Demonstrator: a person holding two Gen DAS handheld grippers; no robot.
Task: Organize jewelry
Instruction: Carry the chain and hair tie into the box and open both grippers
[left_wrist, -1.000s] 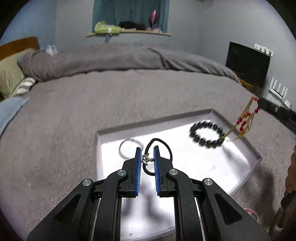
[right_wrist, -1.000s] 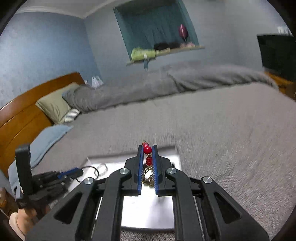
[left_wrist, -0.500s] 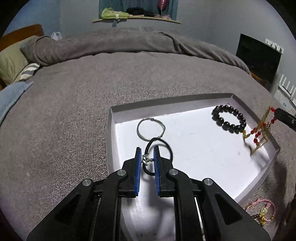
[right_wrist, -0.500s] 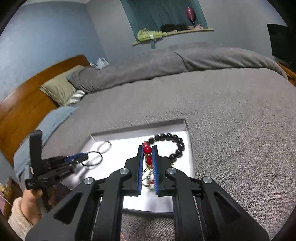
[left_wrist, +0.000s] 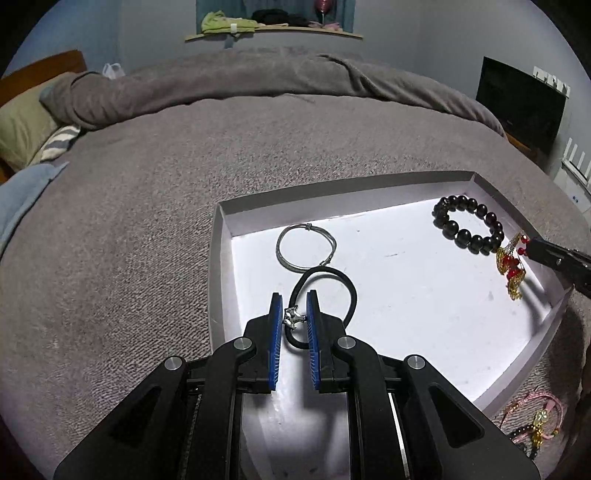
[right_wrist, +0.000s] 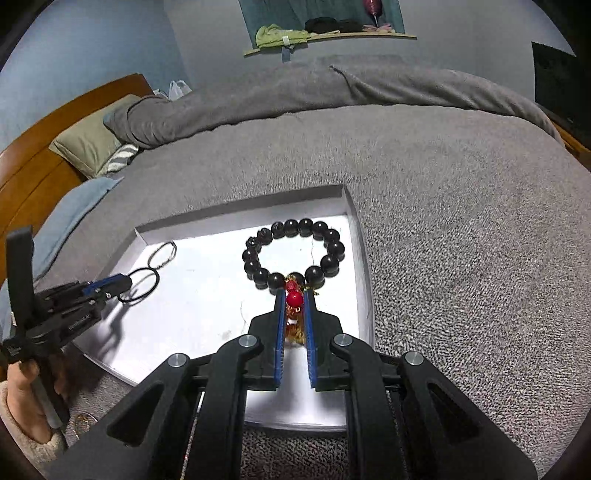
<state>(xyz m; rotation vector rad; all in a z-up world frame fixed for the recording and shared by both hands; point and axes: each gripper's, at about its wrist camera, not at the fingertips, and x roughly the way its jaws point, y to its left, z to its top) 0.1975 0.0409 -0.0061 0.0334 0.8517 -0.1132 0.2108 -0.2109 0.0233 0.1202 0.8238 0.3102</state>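
Note:
A white tray (left_wrist: 424, 184) (right_wrist: 364, 266) lies on the grey bed. My left gripper (left_wrist: 294, 301) is shut on a black cord bracelet (left_wrist: 349, 284) by its silver charm, low over the tray's left part; it also shows in the right wrist view (right_wrist: 127, 282). My right gripper (right_wrist: 294, 295) is shut on a gold chain with red beads (right_wrist: 294, 298) (left_wrist: 511, 266), hanging over the tray's right side. A black bead bracelet (left_wrist: 467, 225) (right_wrist: 291, 253) and a thin silver wire ring (left_wrist: 306, 247) (right_wrist: 162, 254) lie in the tray.
A pink and gold bracelet (left_wrist: 535, 424) lies on the grey blanket (left_wrist: 129, 240) outside the tray's near right corner. Pillows (right_wrist: 92, 142) and a wooden headboard (right_wrist: 33, 158) are at the left. A dark screen (left_wrist: 521, 103) stands at the right.
Both grippers have come lower and closer over the tray with their jewelry. The gold chain now hangs just in front of the black bead bracelet.

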